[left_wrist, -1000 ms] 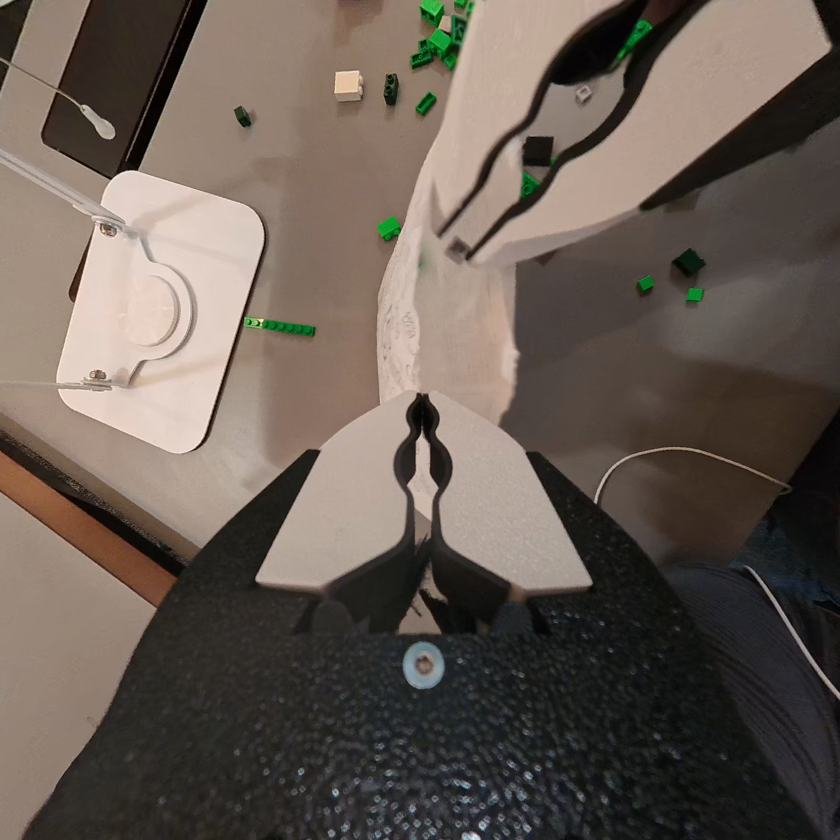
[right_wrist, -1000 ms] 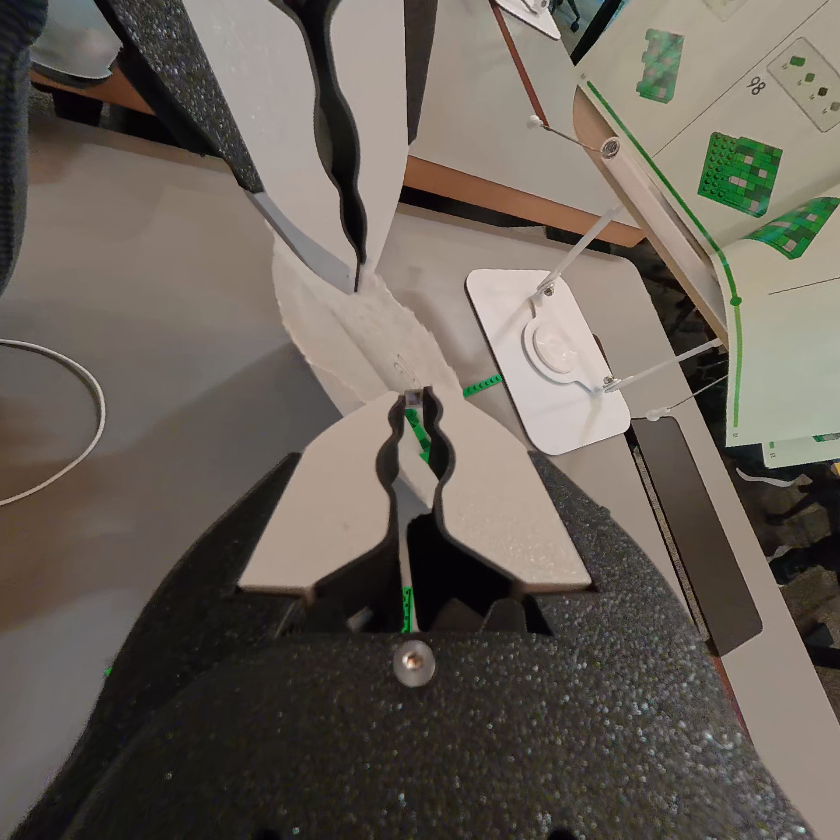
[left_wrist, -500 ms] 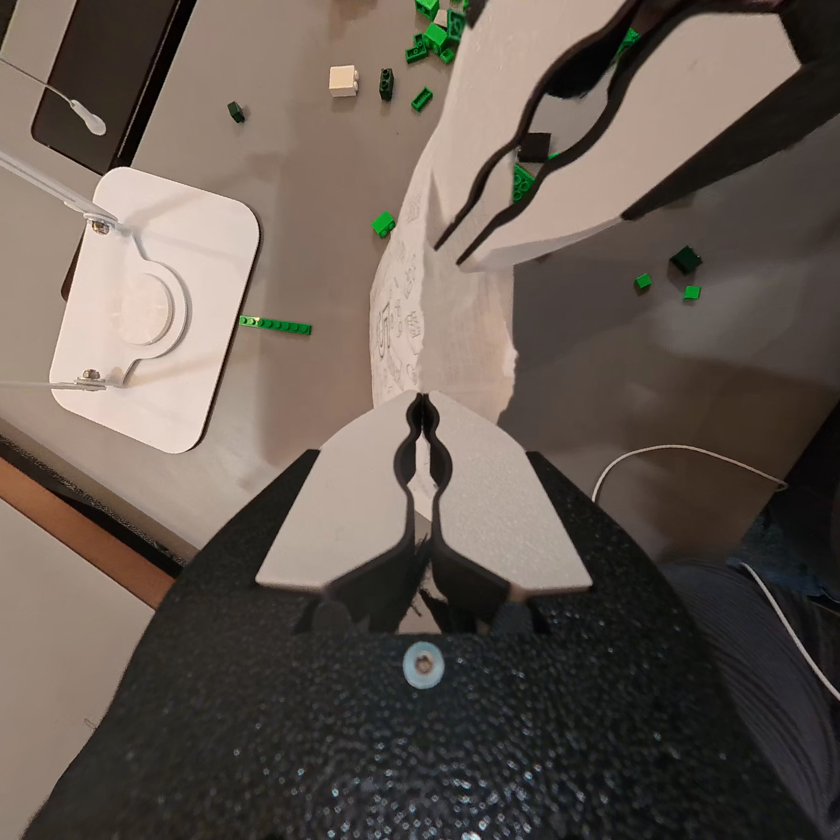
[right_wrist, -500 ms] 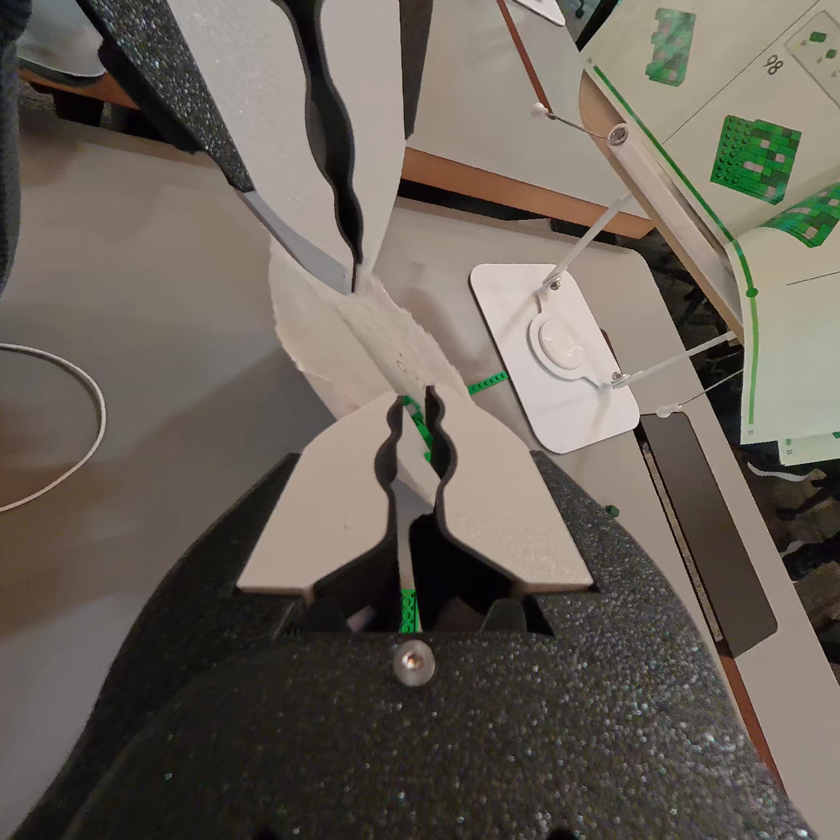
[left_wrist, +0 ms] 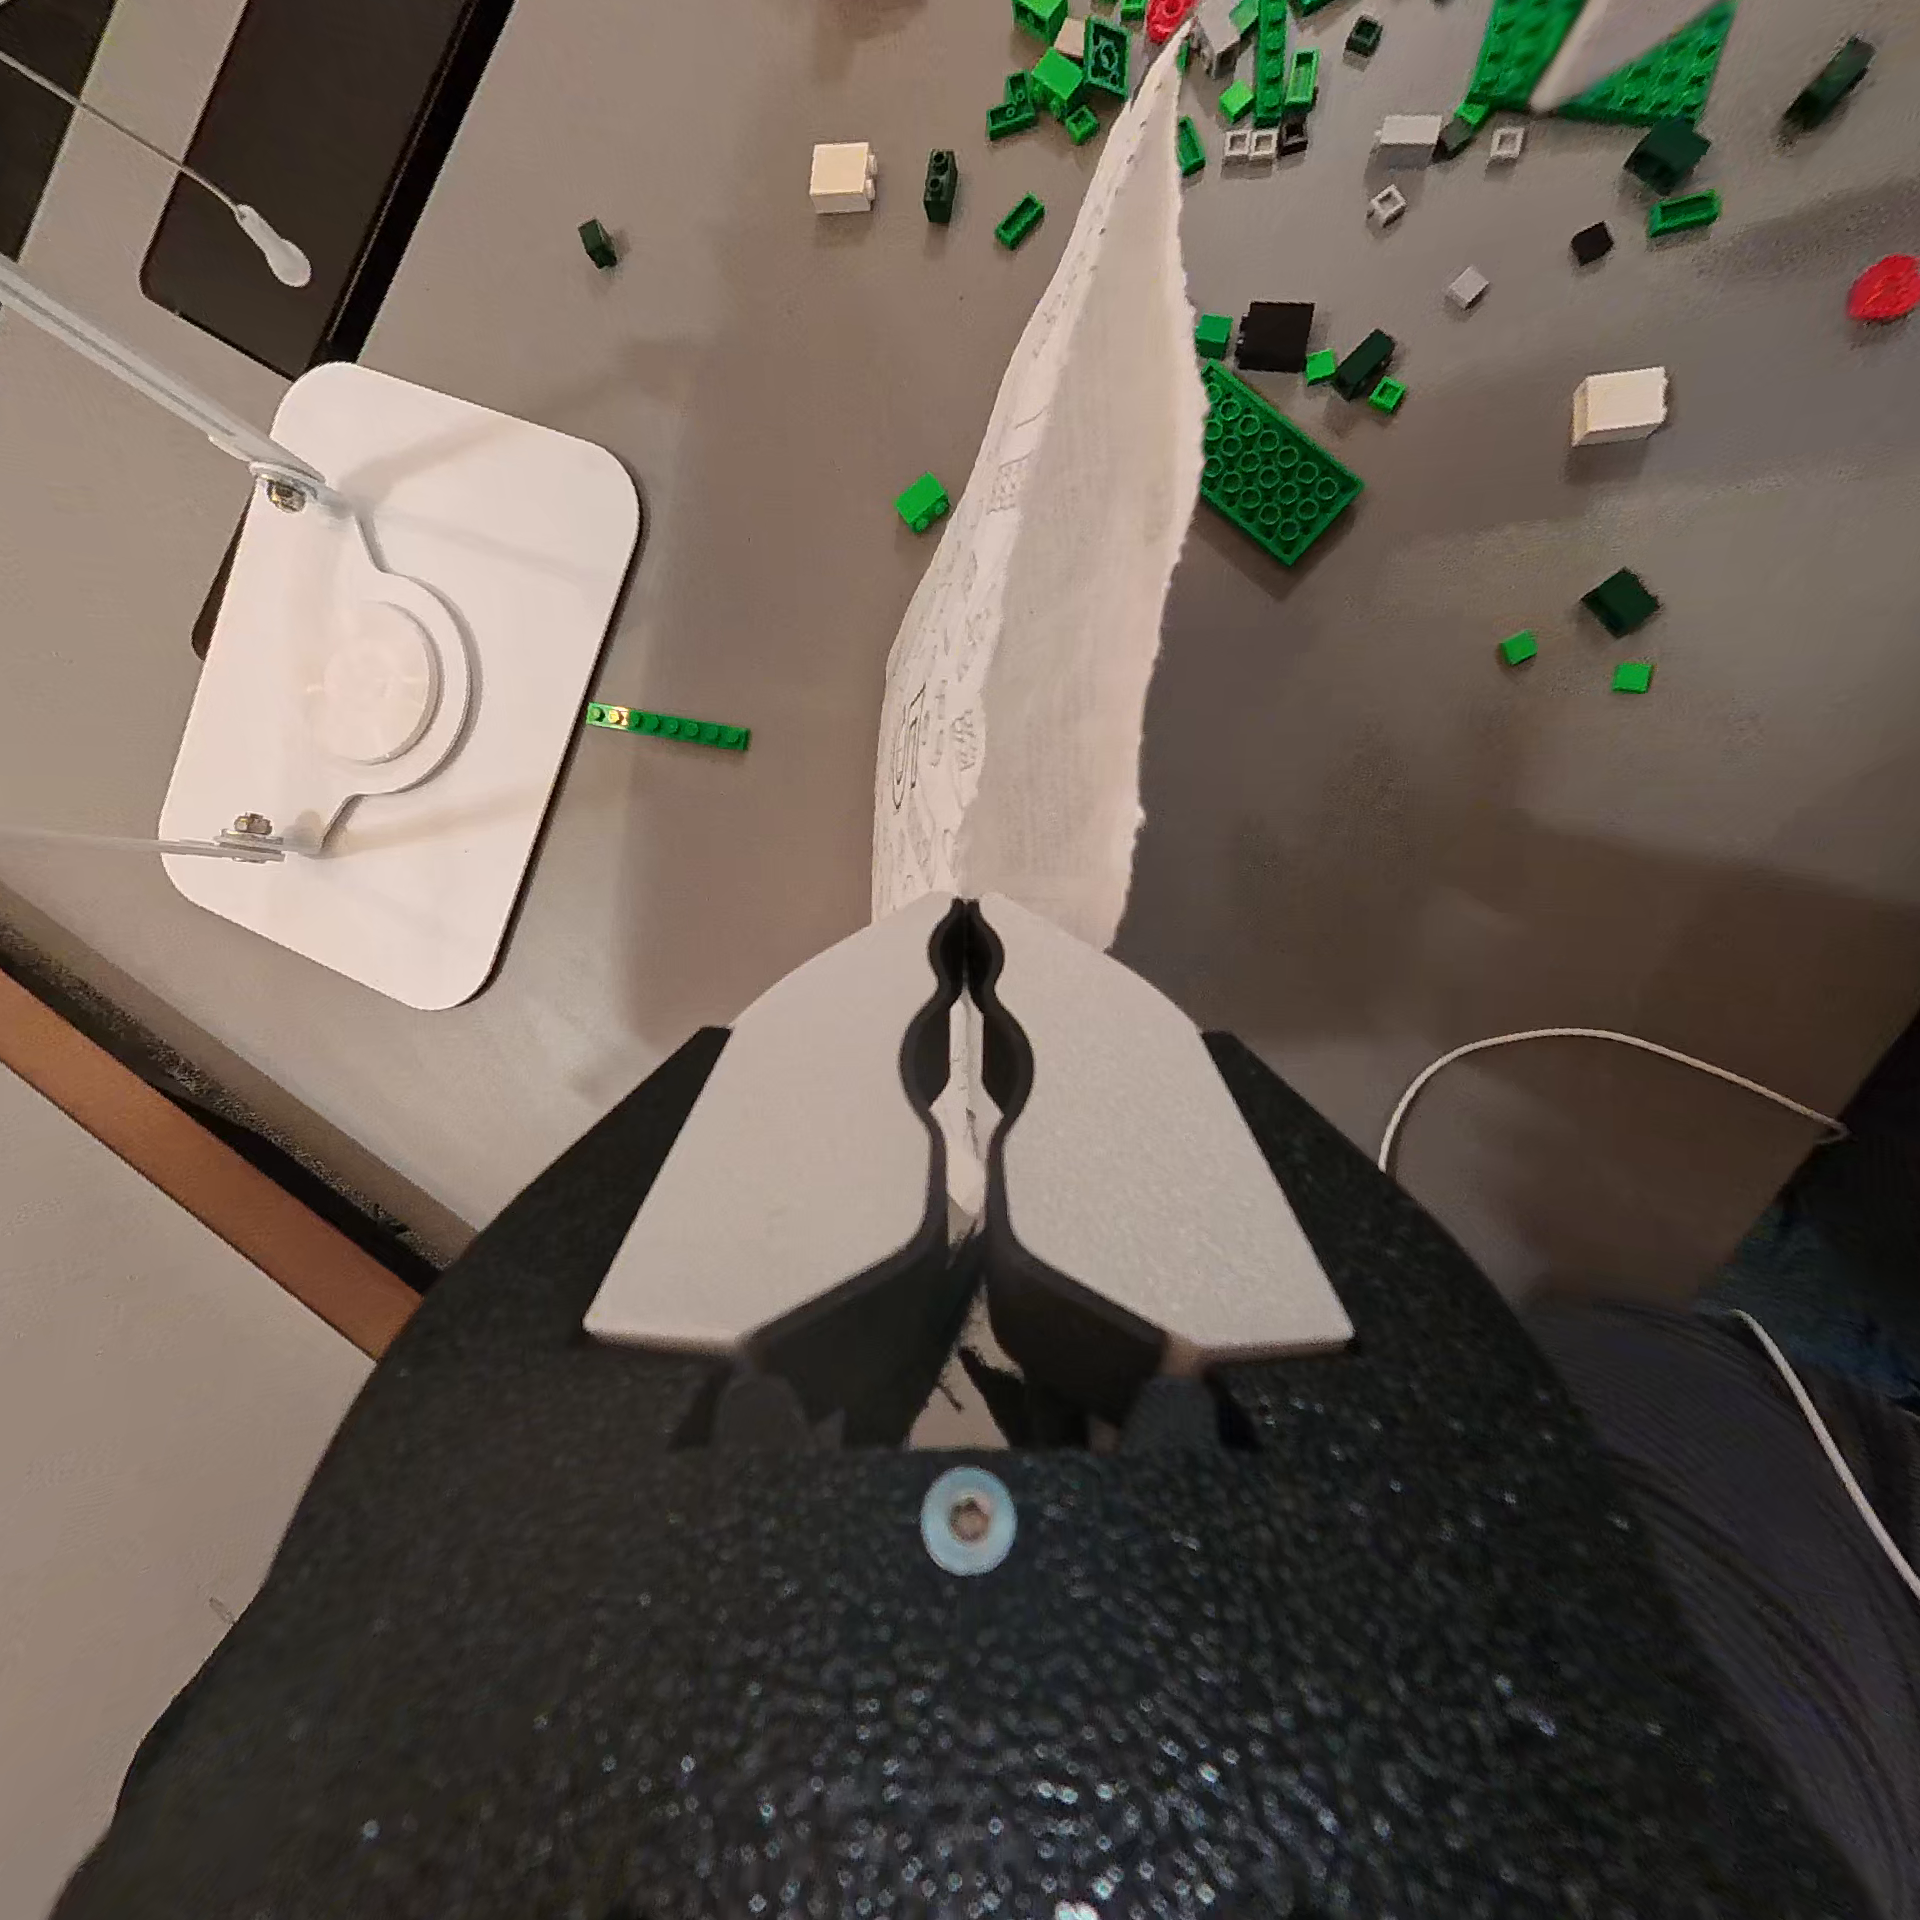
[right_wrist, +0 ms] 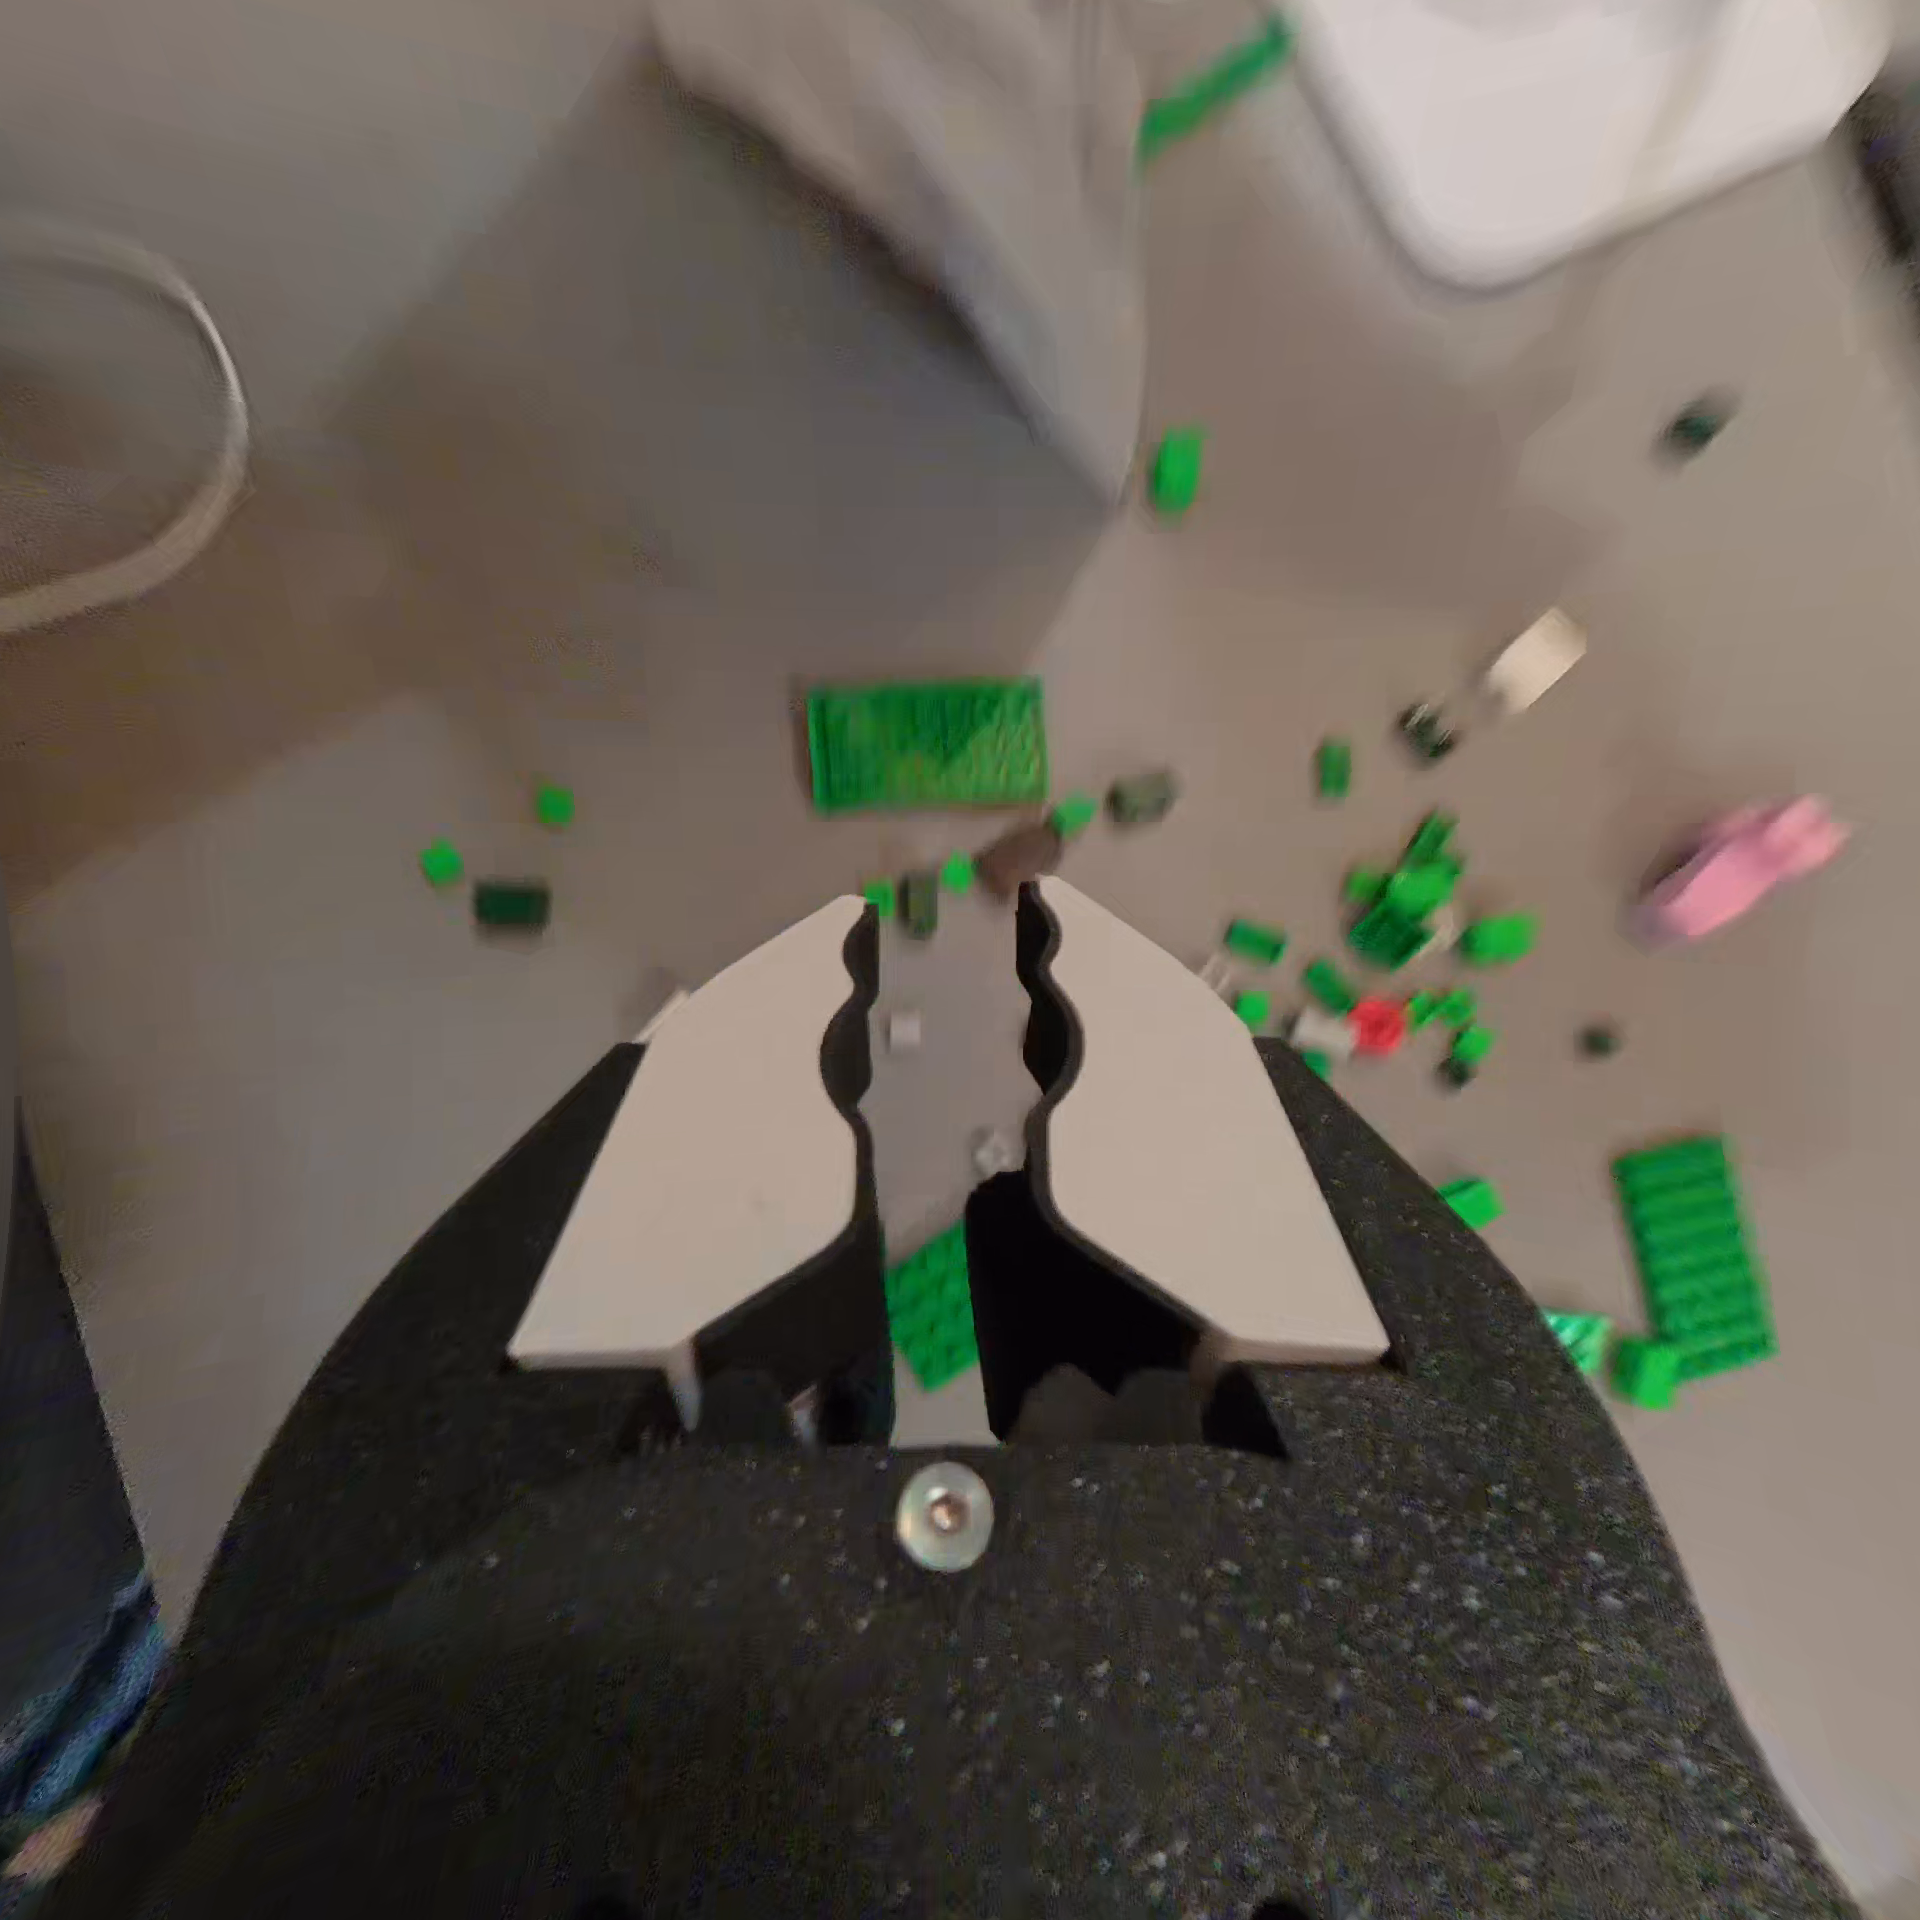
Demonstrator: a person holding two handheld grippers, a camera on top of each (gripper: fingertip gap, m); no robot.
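My left gripper (left_wrist: 961, 909) is shut on the near end of a white printed paper bag (left_wrist: 1049, 582) with a torn edge. The bag stands up and away from the tips, above the grey table (left_wrist: 1455, 831). My right gripper (right_wrist: 951, 899) is open and empty; its view is motion-blurred. It hangs over scattered green bricks, near a green studded plate (right_wrist: 925, 743). A small grey piece (right_wrist: 902, 1029) lies on the table between its fingers. The right gripper does not show in the left wrist view.
A white stand base (left_wrist: 395, 686) with wire arms sits left, a thin green strip (left_wrist: 665, 725) beside it. Loose green, white and black bricks and a green plate (left_wrist: 1273, 473) lie at the far right. A white cable (left_wrist: 1558, 1039) runs near right. A pink piece (right_wrist: 1745, 862) lies right. There is about 20 cm between the tips of the two grippers. The right tips stand about 8 cm off the green plate (left_wrist: 1273, 473). My right wrist view (right_wrist: 888, 748) looks at it from another angle.
My right gripper opened, came off the paper bag and swung away over the bricks, leaving the left wrist view. My left gripper kept its hold on the bag.
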